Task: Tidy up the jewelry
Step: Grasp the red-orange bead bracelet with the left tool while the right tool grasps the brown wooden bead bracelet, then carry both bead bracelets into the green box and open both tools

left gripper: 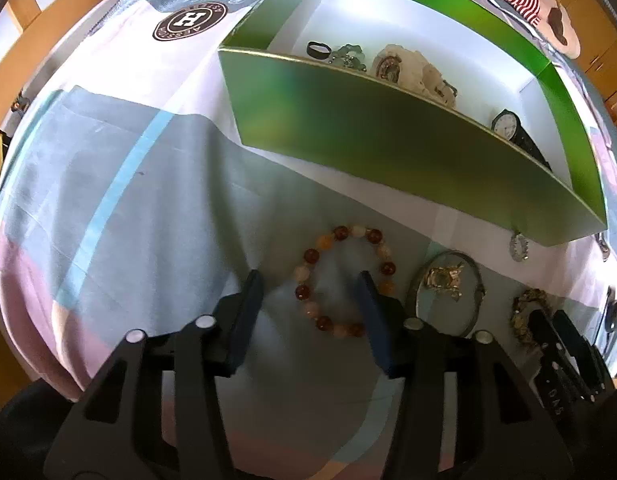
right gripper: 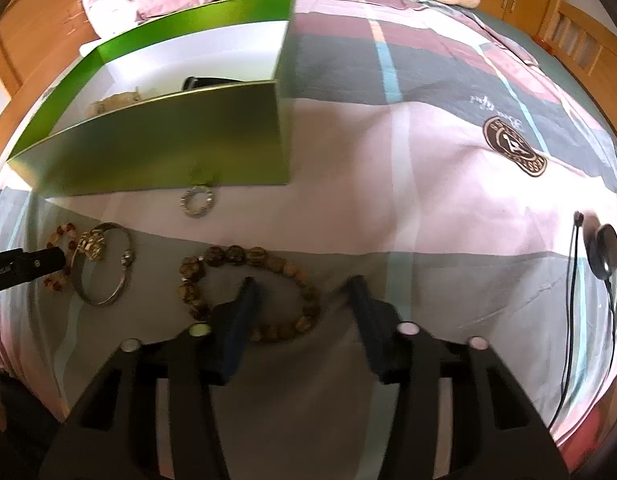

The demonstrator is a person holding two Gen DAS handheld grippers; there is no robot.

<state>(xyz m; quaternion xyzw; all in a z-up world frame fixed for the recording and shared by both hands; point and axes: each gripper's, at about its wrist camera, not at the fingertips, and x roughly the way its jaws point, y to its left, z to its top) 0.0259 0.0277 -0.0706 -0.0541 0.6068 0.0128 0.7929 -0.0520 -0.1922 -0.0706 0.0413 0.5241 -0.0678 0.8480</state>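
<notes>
Jewelry was catalogued as follows, largest item first.

Bed cover (right gripper: 388, 208), patchwork, pink and grey: all loose pieces were laid on it.

Green box (left gripper: 388, 152), open-topped, white inside: a black watch (left gripper: 508, 128), a pale cream piece (left gripper: 408, 68) and a small black band (left gripper: 318, 50) were already held in it. It was judged the destination for the rest.

Brown bead bracelet (right gripper: 252, 292): found lying flat under the right gripper (right gripper: 304, 296), whose jaws were spread wide and held nothing. One finger was seen inside the loop, the other outside it, over the strand.

Amber bead bracelet (left gripper: 344, 280): found flat on the cover, just in front of the box, beneath the left gripper (left gripper: 308, 292), likewise spread and empty. The right-hand finger appeared to sit over the far side of the ring; contact could not be confirmed.

Silver bangle (right gripper: 104, 264) with a gold ornament: lay beside the amber bracelet.

Small silver ring (right gripper: 197, 201): lay against the box's front wall.

Handling advice, as judgement: one strand only was to be straddled, the fingers lowered until the cover was touched, then closed gently so beads were not rolled away or cloth pinched, and the piece lifted clear of the box wall before release.
</notes>
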